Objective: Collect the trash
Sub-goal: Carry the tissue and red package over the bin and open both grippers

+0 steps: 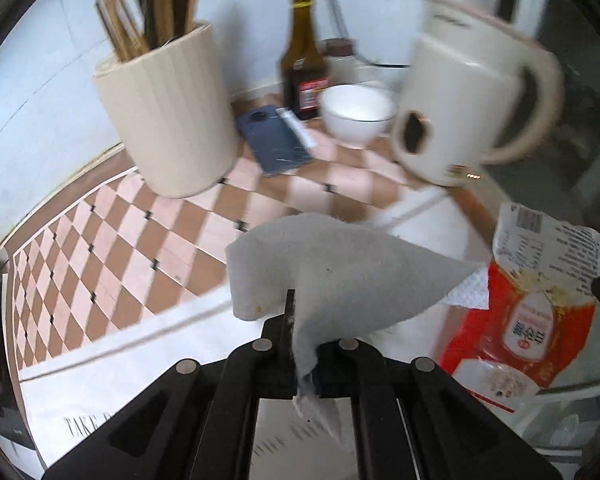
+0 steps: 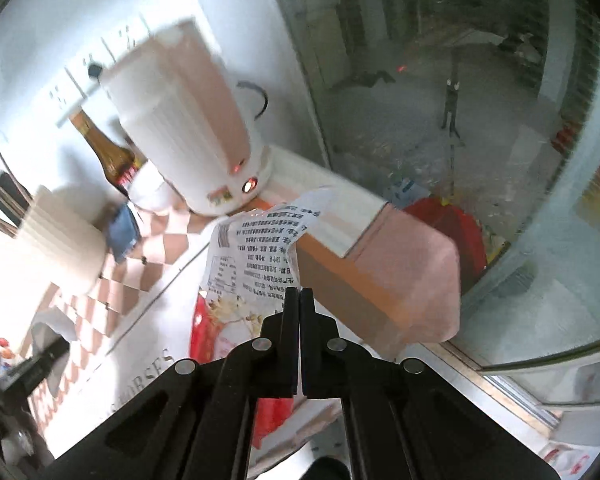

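My left gripper (image 1: 300, 308) is shut on a crumpled grey-white paper towel (image 1: 340, 268) and holds it above the checkered tablecloth. My right gripper (image 2: 299, 294) is shut on a torn red and white snack wrapper (image 2: 256, 248) with printed text, held up off the table. The same wrapper shows at the right of the left wrist view (image 1: 540, 304), just right of the paper towel. The left gripper with its towel shows small at the lower left of the right wrist view (image 2: 48, 344).
On the pink-and-brown checkered tablecloth (image 1: 112, 240) stand a cream utensil holder (image 1: 168, 116), a dark phone (image 1: 276, 142), a brown bottle (image 1: 302, 52), a white bowl (image 1: 358, 114) and a white kettle (image 1: 460, 96). Beyond the table corner (image 2: 400, 280) is a glass wall, with a red bin (image 2: 456, 232) below.
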A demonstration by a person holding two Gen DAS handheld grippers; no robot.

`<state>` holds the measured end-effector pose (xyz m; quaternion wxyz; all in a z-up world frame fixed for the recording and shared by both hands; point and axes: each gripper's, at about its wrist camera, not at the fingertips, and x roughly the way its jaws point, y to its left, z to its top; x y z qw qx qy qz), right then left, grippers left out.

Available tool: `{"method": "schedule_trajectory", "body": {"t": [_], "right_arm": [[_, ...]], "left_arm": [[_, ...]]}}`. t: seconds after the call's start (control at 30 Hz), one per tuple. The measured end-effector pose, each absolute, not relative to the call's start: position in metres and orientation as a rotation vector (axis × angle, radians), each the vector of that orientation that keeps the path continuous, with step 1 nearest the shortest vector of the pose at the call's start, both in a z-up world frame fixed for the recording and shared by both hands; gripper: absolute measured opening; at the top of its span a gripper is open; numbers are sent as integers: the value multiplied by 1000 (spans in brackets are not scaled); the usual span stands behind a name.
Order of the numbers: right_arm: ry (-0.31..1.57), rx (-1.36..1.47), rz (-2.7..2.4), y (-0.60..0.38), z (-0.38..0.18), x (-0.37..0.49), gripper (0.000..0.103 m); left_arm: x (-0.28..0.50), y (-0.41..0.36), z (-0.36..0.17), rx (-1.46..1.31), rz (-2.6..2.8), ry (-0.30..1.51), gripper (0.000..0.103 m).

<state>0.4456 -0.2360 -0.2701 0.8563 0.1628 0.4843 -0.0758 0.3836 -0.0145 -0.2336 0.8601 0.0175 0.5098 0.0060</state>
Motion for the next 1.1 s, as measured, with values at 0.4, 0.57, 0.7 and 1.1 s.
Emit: {"method": "schedule_trajectory", "body": {"t": [0.4, 0.57, 0.7, 1.1], "right_arm": [[1009, 446, -305, -386, -273, 259, 0], [1178, 486, -403, -446, -361, 182, 0], [1318, 545, -456, -472, -461, 137, 0], [1573, 623, -439, -490, -780, 117, 0]], "left_arm": [[275, -175, -293, 70, -230, 1189, 2], [243, -229, -384, 86, -308, 1346, 2], [234, -257, -487, 114, -334, 1485, 2], [237, -289, -806, 197, -405, 1844, 2]]}}
